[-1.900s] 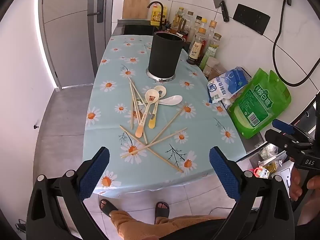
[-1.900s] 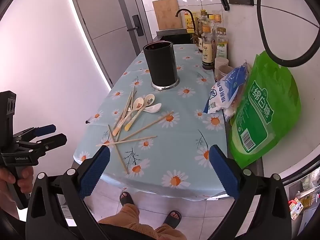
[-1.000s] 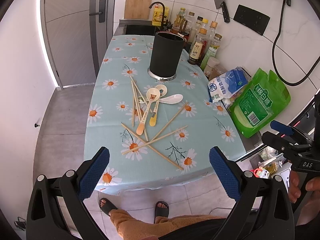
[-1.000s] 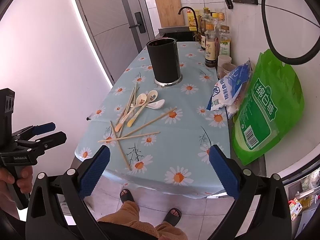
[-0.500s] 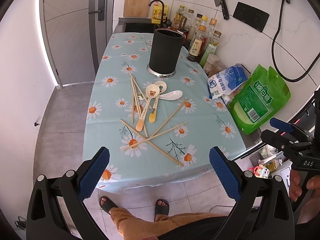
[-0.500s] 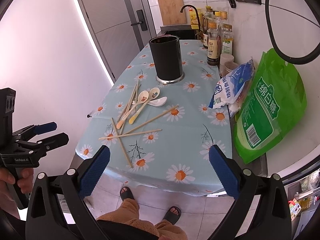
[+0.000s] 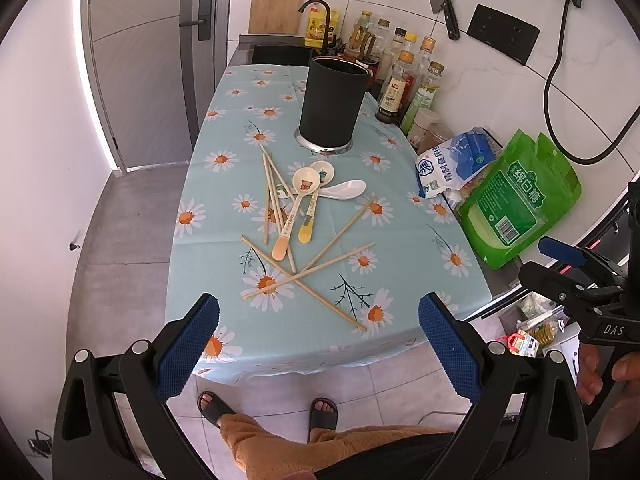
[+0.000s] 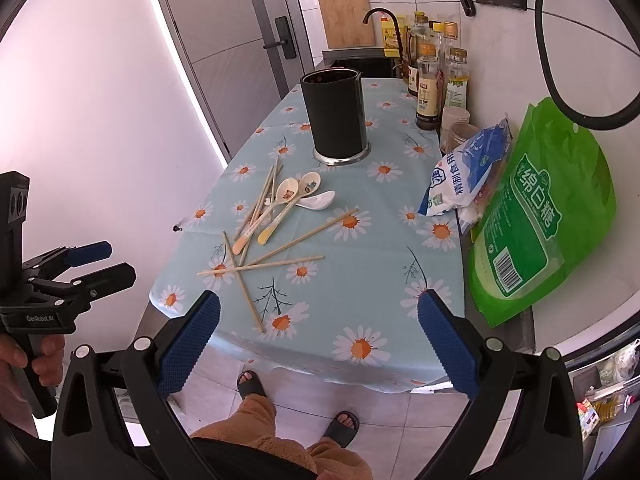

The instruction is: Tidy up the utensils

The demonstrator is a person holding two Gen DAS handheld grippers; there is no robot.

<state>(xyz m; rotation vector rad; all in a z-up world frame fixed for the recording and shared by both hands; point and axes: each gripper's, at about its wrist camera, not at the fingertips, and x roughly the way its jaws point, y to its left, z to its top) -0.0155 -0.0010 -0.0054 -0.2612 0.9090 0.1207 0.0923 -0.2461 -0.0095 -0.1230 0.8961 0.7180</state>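
Both jaws gape; wooden chopsticks (image 7: 308, 268) lie crisscrossed beside spoons (image 7: 304, 200).

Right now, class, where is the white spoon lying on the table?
In the left wrist view, the white spoon lies mid-table, just right of the two printed spoons, in front of the black holder.

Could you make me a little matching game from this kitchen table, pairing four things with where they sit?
Things:
1. black holder
2. chopsticks
3. green bag
4. spoons

Places:
A. against the wall at the table's right edge
B. scattered and crossed nearest the person
C. upright at the far end of the cloth
D. bunched just in front of the holder

Pairs: 1-C, 2-B, 3-A, 4-D
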